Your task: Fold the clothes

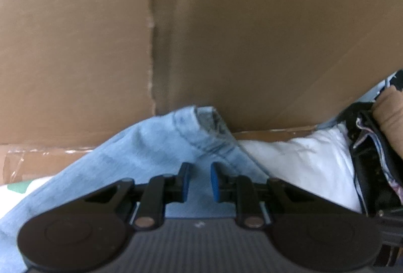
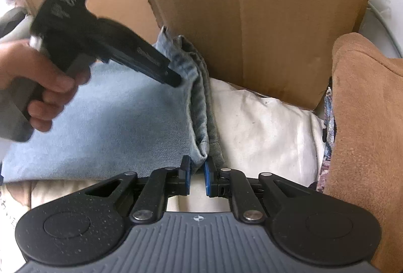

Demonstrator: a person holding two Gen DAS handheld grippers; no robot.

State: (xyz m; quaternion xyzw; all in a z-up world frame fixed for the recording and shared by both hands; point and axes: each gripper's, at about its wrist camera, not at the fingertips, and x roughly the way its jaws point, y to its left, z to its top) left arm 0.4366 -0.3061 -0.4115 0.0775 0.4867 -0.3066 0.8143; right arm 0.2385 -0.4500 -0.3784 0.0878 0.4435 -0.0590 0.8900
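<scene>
Light blue jeans (image 2: 121,122) lie folded on a cream cushion (image 2: 264,127), their doubled edge (image 2: 201,101) running up toward a cardboard sheet. My right gripper (image 2: 197,172) stands at the near corner of that edge; the denim corner sits between its blue pads (image 2: 187,176), which stand slightly apart and do not squeeze it. A hand holds my left gripper (image 2: 176,80), whose tip is at the far end of the same edge. In the left wrist view my left gripper (image 1: 200,181) is narrowly shut on a layer of the jeans (image 1: 141,154), hem (image 1: 201,122) just ahead.
Brown cardboard (image 1: 226,33) fills the background and stands behind the jeans (image 2: 252,21). A brown garment (image 2: 365,134) is draped at the right, over a patterned cloth (image 2: 327,147). White bedding (image 1: 302,159) lies right of the denim. A hand (image 2: 37,86) grips the left tool.
</scene>
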